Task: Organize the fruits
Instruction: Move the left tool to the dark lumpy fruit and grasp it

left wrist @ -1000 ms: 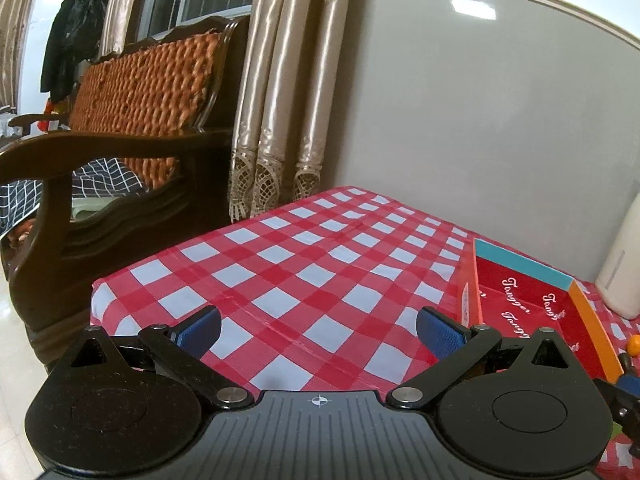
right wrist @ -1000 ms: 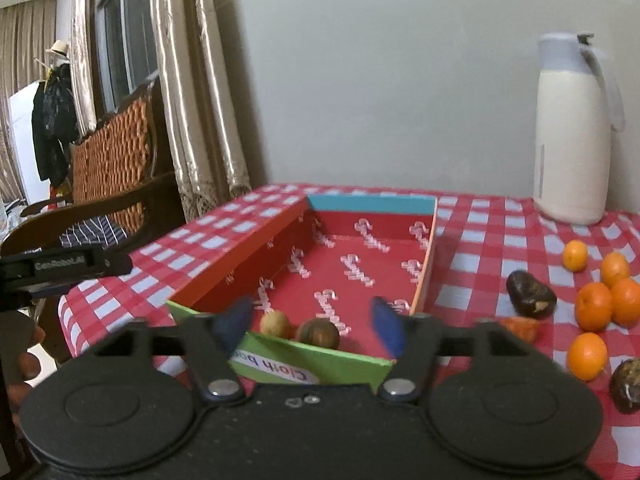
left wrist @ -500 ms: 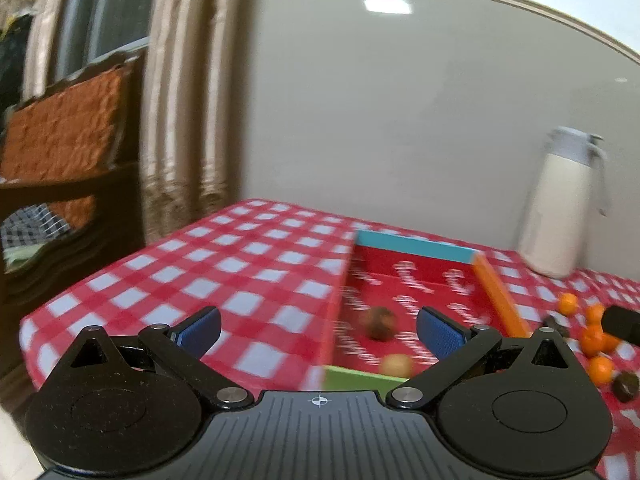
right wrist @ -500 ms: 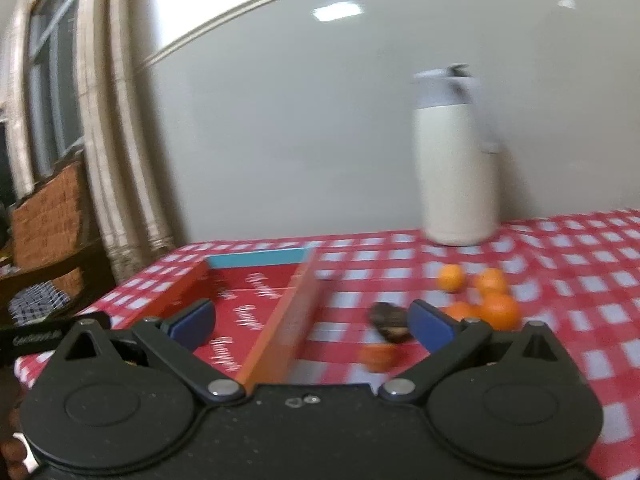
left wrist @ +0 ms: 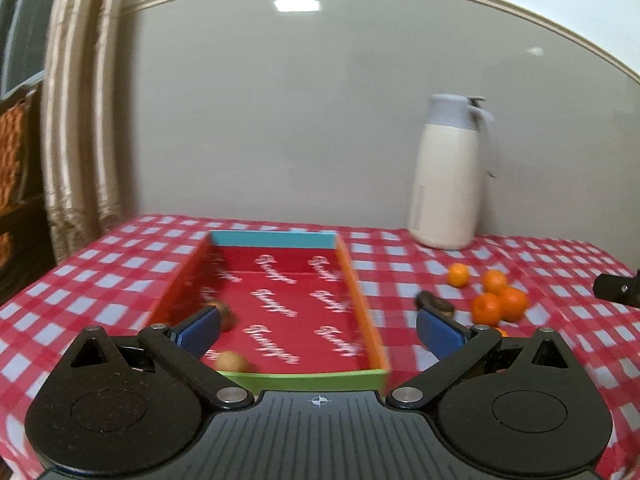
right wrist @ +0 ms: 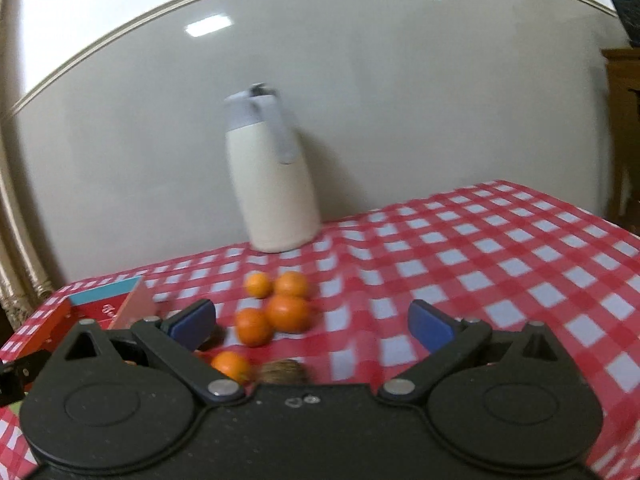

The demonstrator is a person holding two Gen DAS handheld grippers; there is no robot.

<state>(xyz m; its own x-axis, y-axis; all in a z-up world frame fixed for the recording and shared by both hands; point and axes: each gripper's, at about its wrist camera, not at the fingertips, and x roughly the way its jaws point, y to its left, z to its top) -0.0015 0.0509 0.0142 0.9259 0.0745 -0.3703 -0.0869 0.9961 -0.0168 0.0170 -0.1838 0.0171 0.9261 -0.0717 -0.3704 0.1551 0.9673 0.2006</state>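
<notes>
A red cardboard tray [left wrist: 360, 308] with orange walls lies on the checked table; it holds a brown fruit [left wrist: 224, 314] and a tan round fruit [left wrist: 232, 361]. Several oranges [left wrist: 498, 302] and a dark fruit [left wrist: 434, 303] lie to its right. My left gripper [left wrist: 318, 330] is open and empty, above the tray's near end. My right gripper [right wrist: 312, 326] is open and empty, hovering over the oranges [right wrist: 288, 312]; a brown fruit [right wrist: 282, 372] and one orange [right wrist: 231, 365] lie near its base. The tray's corner [right wrist: 108, 300] shows at the left.
A white thermos jug [left wrist: 448, 176] stands at the back by the wall, also in the right wrist view [right wrist: 272, 176]. Curtains [left wrist: 80, 120] and a wooden chair are at the left. A wooden cabinet [right wrist: 624, 128] stands beyond the table's right edge.
Both grippers have swung to the right: the left view went from the chair and bare cloth to the tray, the right view from the tray to the oranges and jug. Both stayed open.
</notes>
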